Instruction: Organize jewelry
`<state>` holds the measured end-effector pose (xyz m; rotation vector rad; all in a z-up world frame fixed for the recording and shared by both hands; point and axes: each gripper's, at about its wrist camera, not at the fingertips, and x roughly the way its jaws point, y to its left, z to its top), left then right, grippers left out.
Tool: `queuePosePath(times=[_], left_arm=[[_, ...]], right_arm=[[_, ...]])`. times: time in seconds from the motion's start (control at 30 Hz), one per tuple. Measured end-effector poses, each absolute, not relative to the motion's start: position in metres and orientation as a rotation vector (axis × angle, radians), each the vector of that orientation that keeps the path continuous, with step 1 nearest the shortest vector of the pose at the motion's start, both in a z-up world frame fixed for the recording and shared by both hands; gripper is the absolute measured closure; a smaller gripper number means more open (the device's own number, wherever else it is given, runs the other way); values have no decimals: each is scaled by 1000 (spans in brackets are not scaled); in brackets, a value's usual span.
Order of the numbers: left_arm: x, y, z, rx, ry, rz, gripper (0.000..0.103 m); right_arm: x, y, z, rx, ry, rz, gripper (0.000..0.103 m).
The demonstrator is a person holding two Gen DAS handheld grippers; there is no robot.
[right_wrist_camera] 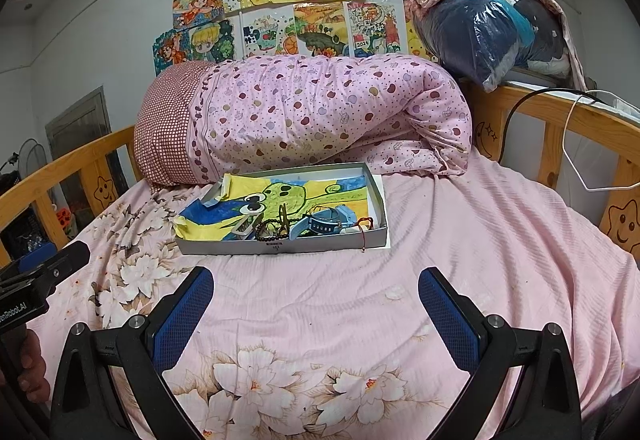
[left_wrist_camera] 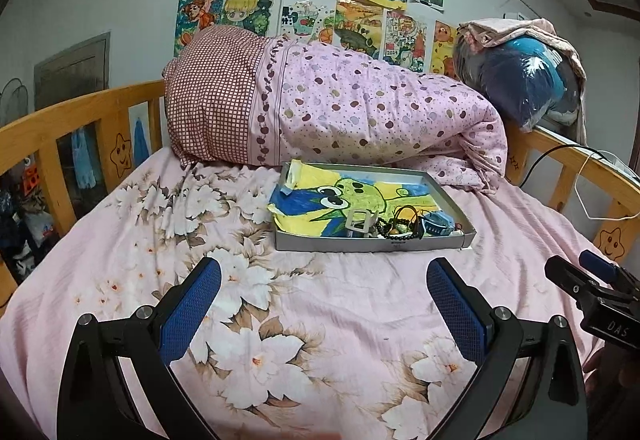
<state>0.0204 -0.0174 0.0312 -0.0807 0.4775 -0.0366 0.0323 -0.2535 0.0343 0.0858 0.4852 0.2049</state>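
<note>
A shallow grey box [left_wrist_camera: 372, 243] [right_wrist_camera: 280, 248] lies on the bed, lined with a yellow and green drawing. Jewelry is piled in its near right corner: dark bead bracelets [left_wrist_camera: 394, 226] [right_wrist_camera: 269, 230], a blue watch [left_wrist_camera: 434, 226] [right_wrist_camera: 324, 224], a silver buckle [left_wrist_camera: 360, 222] [right_wrist_camera: 244, 227] and a red string [right_wrist_camera: 366, 226]. My left gripper [left_wrist_camera: 324, 304] hovers open over the sheet in front of the box, nothing between its blue pads. My right gripper [right_wrist_camera: 316, 304] is also open and empty, just short of the box. Each gripper's body shows at the other view's edge.
A rolled pink dotted quilt [left_wrist_camera: 352, 107] [right_wrist_camera: 320, 115] lies right behind the box. Wooden bed rails [left_wrist_camera: 52, 131] [right_wrist_camera: 576, 119] run along both sides. A bagged bundle [left_wrist_camera: 528, 79] [right_wrist_camera: 492, 35] sits on the right rail beside cables. A hand [right_wrist_camera: 28, 364] holds the left gripper.
</note>
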Motion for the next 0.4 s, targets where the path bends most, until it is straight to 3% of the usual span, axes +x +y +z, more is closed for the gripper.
queuePosePath(times=[0.4], left_arm=[[20,-19,31,-62,475,-46,2]], right_arm=[[33,-254,35,86,486,207,0]])
